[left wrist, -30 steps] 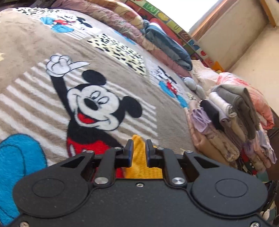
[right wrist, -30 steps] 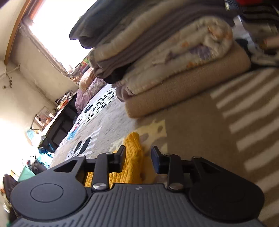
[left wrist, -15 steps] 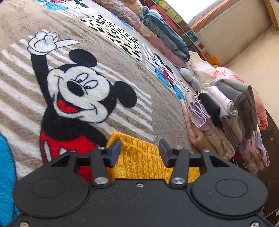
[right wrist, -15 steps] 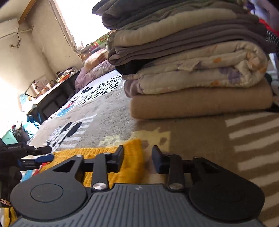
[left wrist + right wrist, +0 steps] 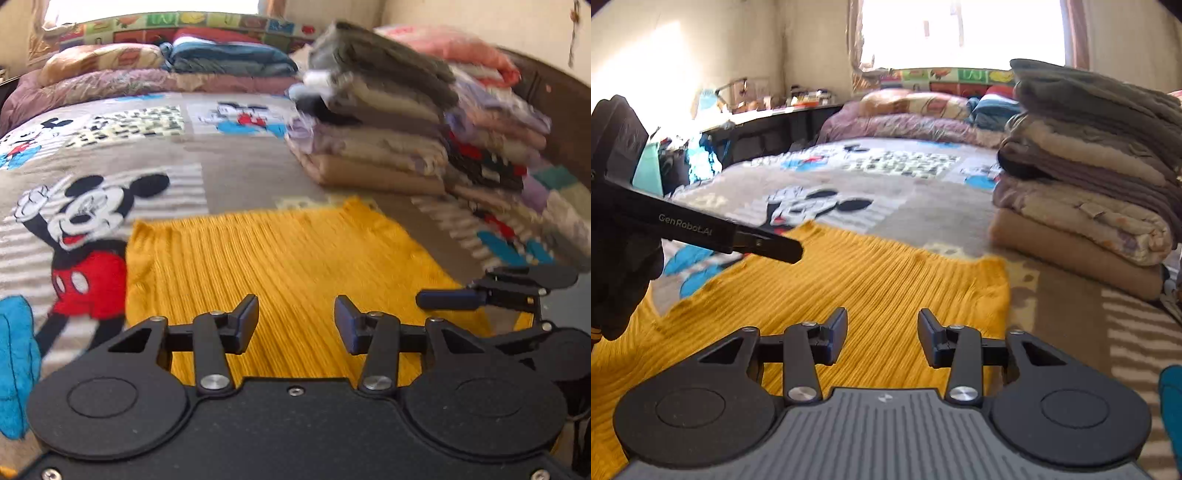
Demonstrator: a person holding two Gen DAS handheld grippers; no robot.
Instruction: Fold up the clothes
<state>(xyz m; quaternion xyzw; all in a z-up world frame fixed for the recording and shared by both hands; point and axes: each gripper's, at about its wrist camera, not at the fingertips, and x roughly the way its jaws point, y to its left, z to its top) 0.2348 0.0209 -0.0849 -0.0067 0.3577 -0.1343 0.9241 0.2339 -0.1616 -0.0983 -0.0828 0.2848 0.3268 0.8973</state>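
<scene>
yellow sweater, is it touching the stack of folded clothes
Apart. The right wrist view shows a strip of blanket between the yellow sweater and the stack of folded clothes.

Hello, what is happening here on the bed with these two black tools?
A person is folding clothes with a handheld gripper in each hand. A yellow knit lies flat on the cartoon blanket. The left gripper and the right gripper are both open above the knit, holding nothing. A stack of folded clothes sits on the blanket beyond the knit, to the right.
</scene>
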